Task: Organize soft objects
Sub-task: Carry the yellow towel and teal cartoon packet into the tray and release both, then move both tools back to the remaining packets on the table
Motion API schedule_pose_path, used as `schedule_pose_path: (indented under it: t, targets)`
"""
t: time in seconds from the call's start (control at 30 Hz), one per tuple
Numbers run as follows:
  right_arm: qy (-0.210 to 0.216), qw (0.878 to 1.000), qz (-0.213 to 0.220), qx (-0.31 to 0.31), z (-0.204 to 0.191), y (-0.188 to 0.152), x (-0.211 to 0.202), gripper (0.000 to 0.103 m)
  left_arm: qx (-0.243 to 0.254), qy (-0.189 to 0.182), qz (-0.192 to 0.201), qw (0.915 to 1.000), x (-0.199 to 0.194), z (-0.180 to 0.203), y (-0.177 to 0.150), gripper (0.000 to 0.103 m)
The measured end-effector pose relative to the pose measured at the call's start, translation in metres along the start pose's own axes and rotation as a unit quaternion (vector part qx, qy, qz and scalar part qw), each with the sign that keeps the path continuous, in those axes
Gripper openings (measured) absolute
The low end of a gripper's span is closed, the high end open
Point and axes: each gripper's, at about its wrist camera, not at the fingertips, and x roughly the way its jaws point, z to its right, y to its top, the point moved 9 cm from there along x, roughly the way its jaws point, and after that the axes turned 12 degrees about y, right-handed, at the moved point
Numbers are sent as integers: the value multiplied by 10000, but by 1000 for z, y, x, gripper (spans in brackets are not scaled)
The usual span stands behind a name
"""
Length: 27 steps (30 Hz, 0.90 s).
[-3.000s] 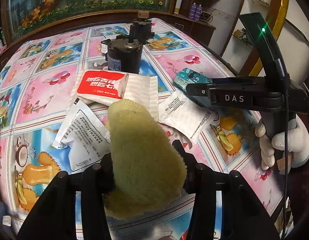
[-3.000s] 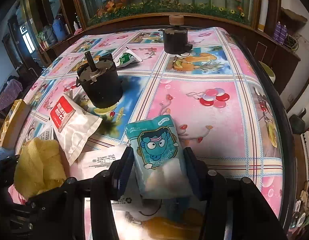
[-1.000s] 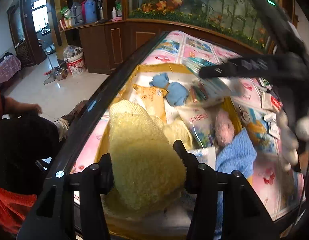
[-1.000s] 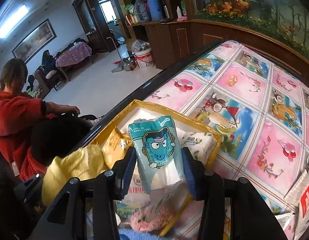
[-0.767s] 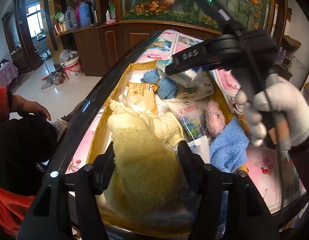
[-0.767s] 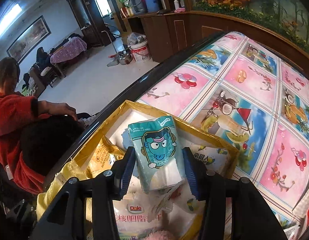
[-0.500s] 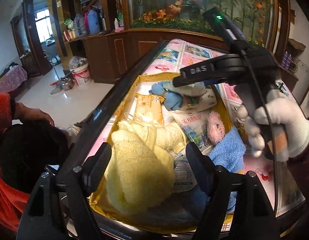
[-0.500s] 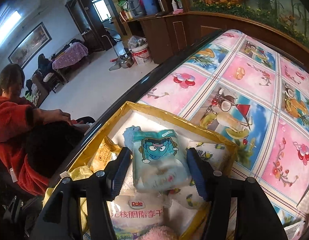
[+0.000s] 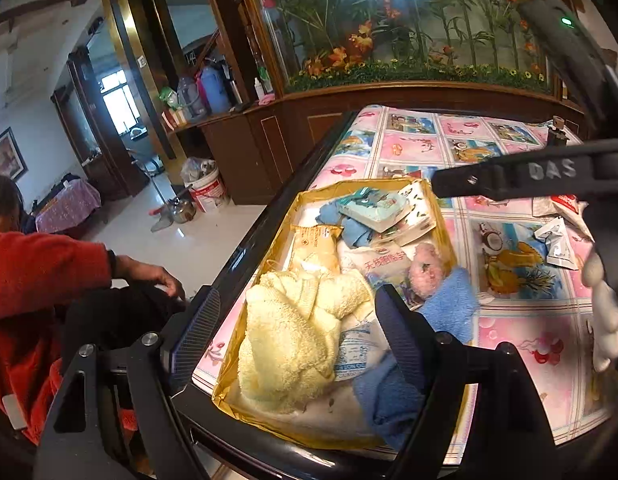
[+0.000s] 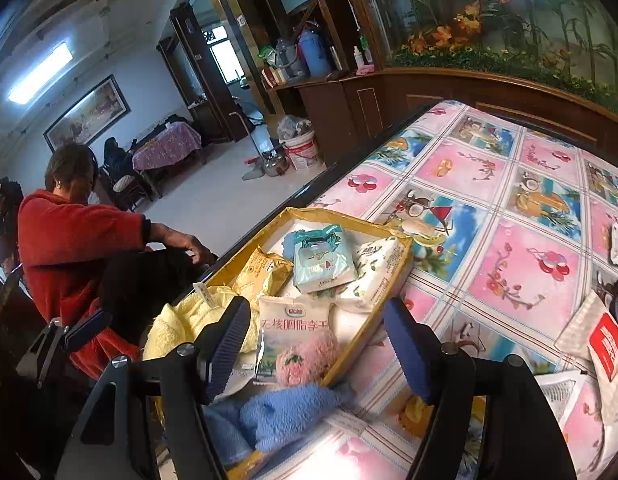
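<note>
The left wrist view shows the gold tray (image 9: 443,216) at the bench (image 9: 513,328) edge, holding the yellow towel (image 9: 293,332) at its near end, a blue towel (image 9: 449,308) draped over its right rim, a pink plush (image 9: 427,270) and the teal tissue pack (image 9: 373,206) at its far end. Only this view shows the right gripper's black body, marked DAS, and a white-gloved hand (image 9: 605,320) at the right edge. Only the right wrist view shows a red-and-white packet (image 10: 605,344) on the bench, well apart from the tray, and the white Dole bag (image 10: 295,332) label.

The left gripper (image 9: 293,340) hovers above the yellow towel, fingers spread wide and empty. The right gripper (image 10: 317,348) hovers over the tray's right rim, fingers likewise wide apart and empty. A person in a red sleeve (image 10: 69,240) sits beyond the bench.
</note>
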Motion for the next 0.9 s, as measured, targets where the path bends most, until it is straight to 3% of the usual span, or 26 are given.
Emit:
schedule_pose_path:
  t: [0.3,0.6,0.9]
  targets:
    - [-308,9983,473,138,28,-33,-76,78,280,8,224,9994,-26,26,10,82]
    - [-935,9928,649,377,87,-62,-131,80,600,-121,333,9976,-46,61,10,82]
    - [-1461,9795,963,998,157,-87,-182,81,955,-429,329,9940,-57,99,8,82]
